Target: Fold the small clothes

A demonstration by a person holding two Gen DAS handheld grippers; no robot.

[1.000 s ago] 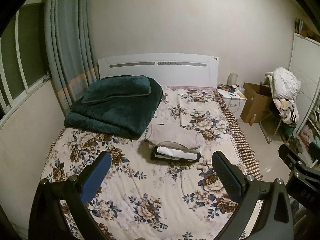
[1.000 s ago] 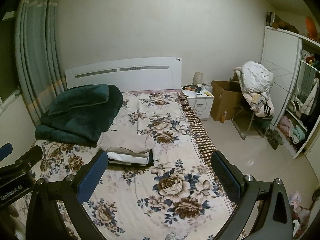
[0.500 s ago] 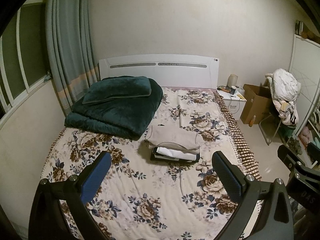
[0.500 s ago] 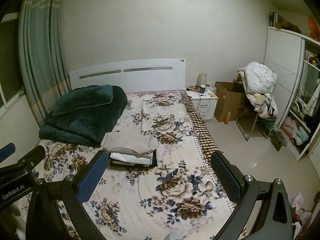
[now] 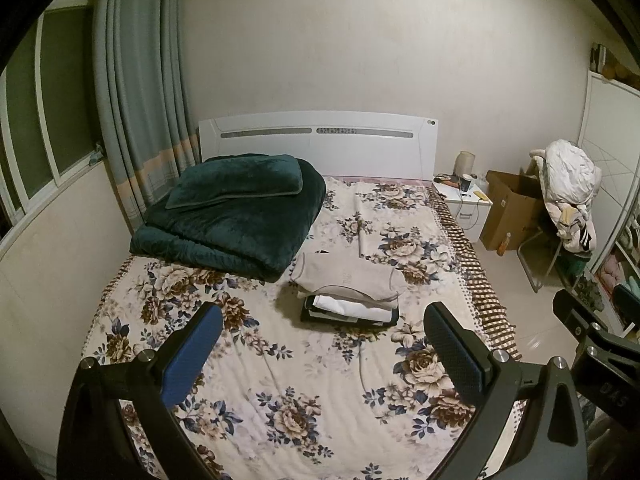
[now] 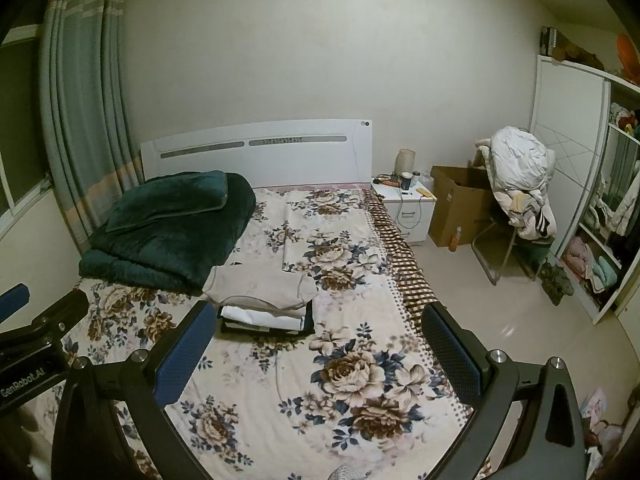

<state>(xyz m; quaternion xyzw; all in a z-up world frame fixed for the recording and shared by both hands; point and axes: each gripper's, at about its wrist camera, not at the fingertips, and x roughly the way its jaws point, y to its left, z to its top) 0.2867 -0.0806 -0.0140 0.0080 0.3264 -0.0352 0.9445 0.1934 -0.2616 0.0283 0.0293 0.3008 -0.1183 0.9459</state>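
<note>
A stack of folded small clothes [image 5: 349, 296] lies in the middle of the floral bed sheet [image 5: 280, 380]: a beige piece on top, white under it, dark at the bottom. It also shows in the right wrist view [image 6: 264, 300]. My left gripper [image 5: 320, 344] is open and empty, held well above the near part of the bed. My right gripper [image 6: 318, 344] is open and empty too, to the right of the left one and nearer the bed's right edge. Both are far back from the stack.
A folded dark green blanket with a pillow [image 5: 236, 216] lies at the bed's head on the left. A white nightstand [image 6: 404, 208], a cardboard box [image 6: 456, 212], a chair heaped with clothes [image 6: 520, 184] and an open wardrobe [image 6: 600, 220] stand to the right. Curtains [image 5: 136, 92] hang on the left.
Both grippers have drawn back and risen slightly, so the bed and the stack look a little farther. Both stay open and empty. The stack has not moved.
</note>
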